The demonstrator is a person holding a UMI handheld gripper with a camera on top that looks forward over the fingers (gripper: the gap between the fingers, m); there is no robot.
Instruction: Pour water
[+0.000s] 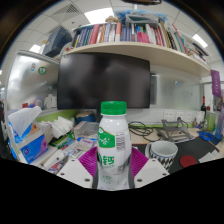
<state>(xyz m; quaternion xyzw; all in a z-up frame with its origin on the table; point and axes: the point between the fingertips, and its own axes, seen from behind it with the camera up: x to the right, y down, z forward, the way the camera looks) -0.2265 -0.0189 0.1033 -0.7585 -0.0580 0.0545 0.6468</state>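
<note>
Cluttered desk (190, 150) under me, office all around, and my gripper (113, 163) sits low over it with a bottle (113, 145) standing right between the fingers. Magenta pads (89, 160) show on either side of the bottle, hard up against its label, so I read the fingers as closed narrow onto it, gripping at mid-body. It is a clear plastic bottle with a green cap (114, 108) and a green-and-white label, upright, the cap on.

Just off to my right, close beside the bottle, a white mug (163, 153) with dark markings sits on the desk, mouth up. Over on the left there's a heap of papers and blue-white packets (32, 138), touching one another in a jumble.

Beyond the bottle, a big dark monitor (104, 81) fills the middle distance, screen off. Above it runs a shelf (130, 48) packed with books (125, 33), spines out, and ceiling lights (99, 15) glow over that.
</note>
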